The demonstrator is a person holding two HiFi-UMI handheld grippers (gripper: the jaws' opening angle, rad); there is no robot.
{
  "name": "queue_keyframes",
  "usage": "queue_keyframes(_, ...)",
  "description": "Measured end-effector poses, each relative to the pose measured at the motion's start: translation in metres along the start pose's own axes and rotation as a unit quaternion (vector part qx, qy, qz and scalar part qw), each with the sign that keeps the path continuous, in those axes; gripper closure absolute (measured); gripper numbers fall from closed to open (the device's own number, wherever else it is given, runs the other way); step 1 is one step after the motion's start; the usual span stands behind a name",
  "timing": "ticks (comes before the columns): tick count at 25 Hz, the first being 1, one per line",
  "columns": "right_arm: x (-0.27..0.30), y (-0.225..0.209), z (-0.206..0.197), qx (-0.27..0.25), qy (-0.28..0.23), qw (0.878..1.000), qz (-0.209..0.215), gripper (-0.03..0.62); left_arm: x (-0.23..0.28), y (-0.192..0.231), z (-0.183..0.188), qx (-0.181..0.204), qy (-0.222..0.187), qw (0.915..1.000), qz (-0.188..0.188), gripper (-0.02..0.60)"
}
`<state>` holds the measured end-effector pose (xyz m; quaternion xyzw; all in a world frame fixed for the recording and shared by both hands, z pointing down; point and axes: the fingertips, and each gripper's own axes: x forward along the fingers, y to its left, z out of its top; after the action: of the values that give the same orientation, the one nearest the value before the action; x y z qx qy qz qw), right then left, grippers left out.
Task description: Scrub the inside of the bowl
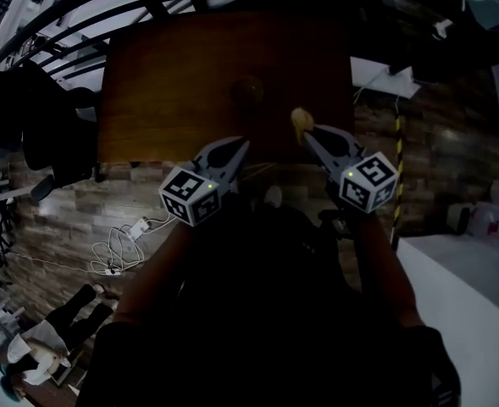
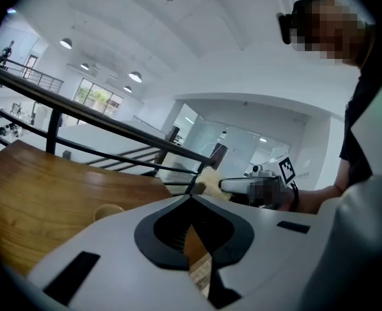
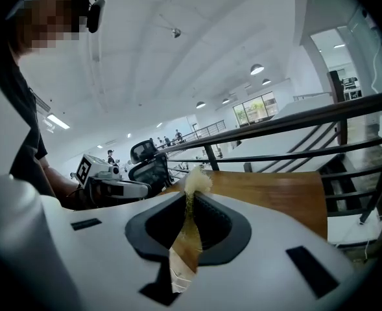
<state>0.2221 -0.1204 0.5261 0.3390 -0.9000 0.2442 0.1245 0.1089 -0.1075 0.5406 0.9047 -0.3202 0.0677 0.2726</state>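
A: Well, bowl location?
B: Small wooden bowl (image 1: 249, 90), mid-tabletop (image 1: 173, 75), apart from both grippers.
A: Fingers?
B: Clenched, nothing between, on left gripper (image 1: 243, 142); right gripper (image 1: 308, 132) grasping pale yellow sponge (image 1: 299, 119).

The tabletop (image 1: 164, 100) lies bare ahead of both grippers, save for the bowl (image 1: 249, 90) standing near its middle; the left gripper (image 1: 243, 142) and right gripper (image 1: 308, 132) hover apart over the near edge, an open gap between them; the scrubber (image 1: 300, 119) juts past the right gripper's tip; a black railing (image 3: 307, 119) closes off the far side.
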Motion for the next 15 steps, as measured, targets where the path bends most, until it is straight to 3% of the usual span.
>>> queue_keyframes(8,-0.024,-0.002,-0.021,-0.007,0.01,1.0,0.012,0.551,-0.007,-0.024,-0.007,0.014,-0.014,0.9995,0.024,0.584)
queue_keyframes(15,-0.029,0.025,-0.032,-0.01,0.009,1.0,0.01,0.551,-0.023,-0.032,-0.011,0.023,-0.018,0.9994,0.017,0.584)
